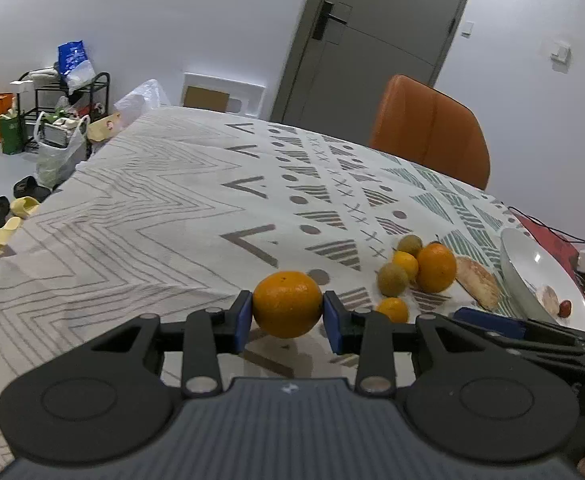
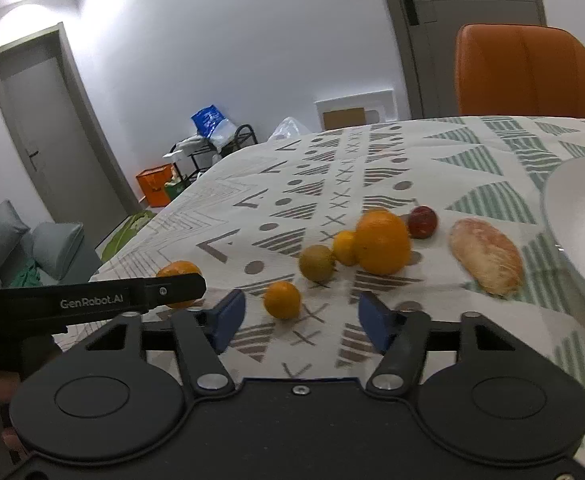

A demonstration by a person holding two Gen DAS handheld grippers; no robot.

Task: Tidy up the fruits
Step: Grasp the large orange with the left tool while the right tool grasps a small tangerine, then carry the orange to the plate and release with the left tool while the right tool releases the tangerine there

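Note:
My left gripper [image 1: 287, 316] is shut on a large orange [image 1: 287, 304], held just above the patterned tablecloth [image 1: 152, 208]. In the right wrist view the same orange [image 2: 178, 270] peeks out behind the left gripper's black arm. My right gripper [image 2: 300, 320] is open, low over the cloth, with a small orange [image 2: 281, 300] lying just beyond its blue fingertips. Farther on sit a big orange [image 2: 383, 242], a small orange [image 2: 345, 247], a greenish fruit [image 2: 316, 263] and a red fruit [image 2: 423, 221]. A white plate [image 1: 532, 268] at the right holds a small red fruit [image 1: 565, 308].
A bread roll [image 2: 487, 256] lies between the fruit cluster and the plate [image 2: 576, 216]. An orange chair [image 1: 432, 128] stands at the table's far side. Beyond the left table edge are a cluttered rack [image 1: 60, 104], bags and slippers on the floor.

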